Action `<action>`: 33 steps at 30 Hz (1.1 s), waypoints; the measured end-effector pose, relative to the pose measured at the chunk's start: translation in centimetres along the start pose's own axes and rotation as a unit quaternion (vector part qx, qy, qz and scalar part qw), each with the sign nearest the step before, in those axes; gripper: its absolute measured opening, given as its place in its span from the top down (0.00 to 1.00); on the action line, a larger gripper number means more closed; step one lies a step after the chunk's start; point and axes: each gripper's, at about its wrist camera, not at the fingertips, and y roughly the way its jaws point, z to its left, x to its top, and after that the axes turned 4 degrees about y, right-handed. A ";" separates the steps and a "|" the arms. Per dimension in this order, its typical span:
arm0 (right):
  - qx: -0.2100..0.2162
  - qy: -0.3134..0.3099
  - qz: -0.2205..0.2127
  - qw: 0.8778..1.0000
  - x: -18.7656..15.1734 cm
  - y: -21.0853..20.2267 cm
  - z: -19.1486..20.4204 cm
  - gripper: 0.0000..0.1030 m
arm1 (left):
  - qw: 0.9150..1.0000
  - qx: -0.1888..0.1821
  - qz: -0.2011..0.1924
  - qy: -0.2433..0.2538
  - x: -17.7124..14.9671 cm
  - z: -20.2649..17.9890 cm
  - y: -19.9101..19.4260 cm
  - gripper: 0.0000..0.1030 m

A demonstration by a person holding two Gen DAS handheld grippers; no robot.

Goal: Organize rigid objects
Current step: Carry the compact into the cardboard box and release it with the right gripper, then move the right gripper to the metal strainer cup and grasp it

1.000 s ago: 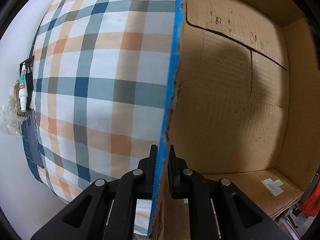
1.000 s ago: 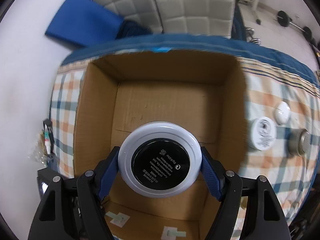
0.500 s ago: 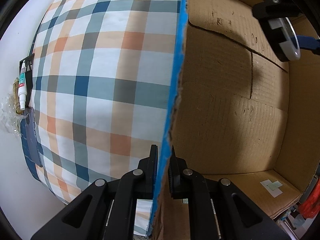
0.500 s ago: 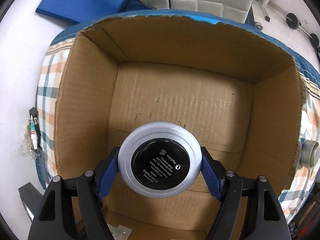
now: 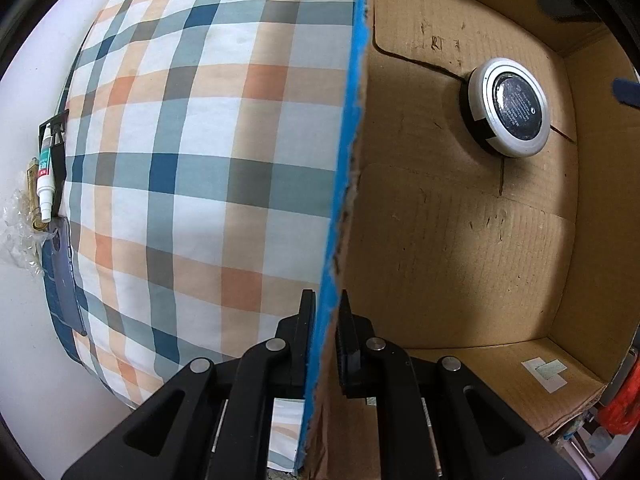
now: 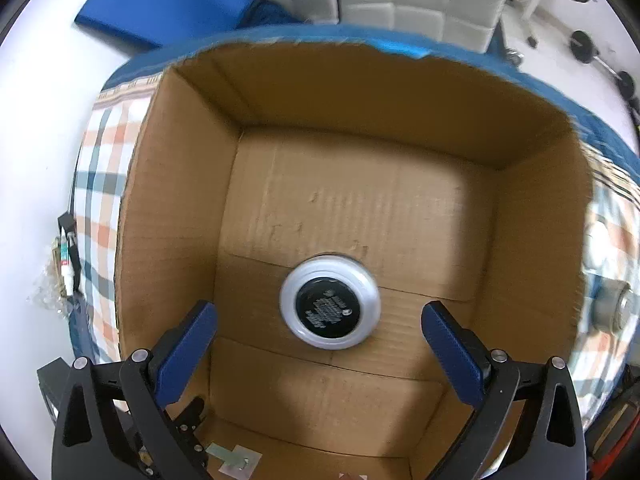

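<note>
Round case: my judgement is a rigid, light disc with a smooth, likely slippery rim; the round case (image 6: 329, 301) is best taken across its white outer ring, one pad on each side.
Location: it lies flat on the floor of the cardboard box (image 6: 168, 208), near the middle, black label face up.
Right hand-held gripper (image 6: 319, 344): my jaws are opening, blue pads wide apart on either side of the case and clear of it; nothing is between them.
Left hand-held gripper (image 5: 324, 320): my jaws are clamped on the blue-taped box wall (image 5: 340, 184), steadying it.
Box contents: the case only, seen also from the left wrist (image 5: 507, 107).
Outside the box: a metal tin (image 6: 614, 307) on the plaid cloth (image 5: 192, 152), beside the box's wall.
</note>
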 end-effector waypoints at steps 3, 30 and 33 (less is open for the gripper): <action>-0.006 0.002 -0.042 0.999 -0.8 -1.9 -0.3 0.00 | 1.000 0.001 -0.001 0.001 -0.1 -0.1 0.0 0.93; -0.011 0.078 -0.101 0.992 -9.8 -10.6 -4.7 0.00 | 1.000 0.003 -0.007 0.003 -0.6 -0.7 -0.7 0.93; -0.007 0.088 -0.105 0.991 -9.9 -11.2 -5.6 0.00 | 1.000 0.002 -0.007 0.003 -0.6 -0.6 -0.8 0.93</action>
